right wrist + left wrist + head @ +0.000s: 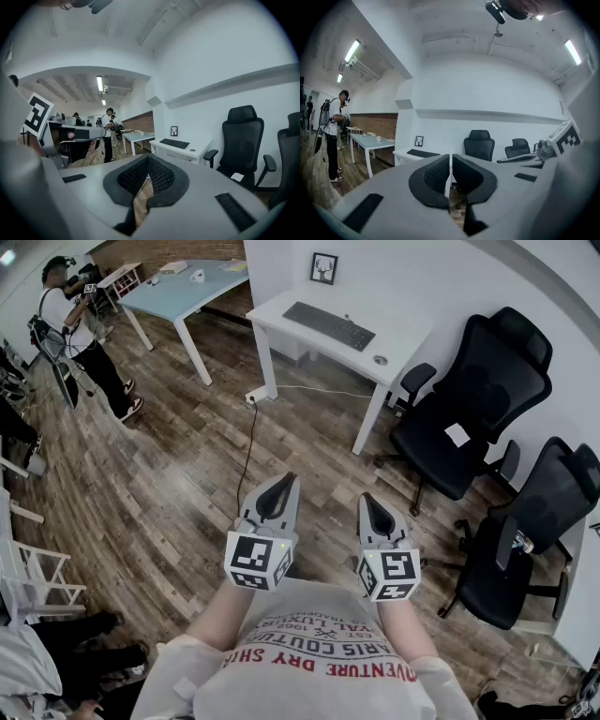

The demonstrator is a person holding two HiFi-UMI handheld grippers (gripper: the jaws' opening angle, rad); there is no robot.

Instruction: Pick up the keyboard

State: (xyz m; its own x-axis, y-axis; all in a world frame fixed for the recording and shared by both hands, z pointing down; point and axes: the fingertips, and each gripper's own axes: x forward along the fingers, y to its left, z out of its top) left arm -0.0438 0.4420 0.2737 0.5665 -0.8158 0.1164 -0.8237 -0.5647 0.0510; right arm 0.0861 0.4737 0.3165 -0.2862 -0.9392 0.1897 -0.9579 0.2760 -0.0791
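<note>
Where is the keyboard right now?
In the head view, the keyboard lies on the white desk at the top, just below a small framed picture and left of a black office chair.

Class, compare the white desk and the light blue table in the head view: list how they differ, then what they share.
The white desk has a white top; the light blue table has a pale blue one. The white desk bears a black keyboard; the light blue table bears only small items, no keyboard. Both have white legs.

An office — white desk (398, 343), keyboard (329, 326), swivel chairs (469, 399)
</note>
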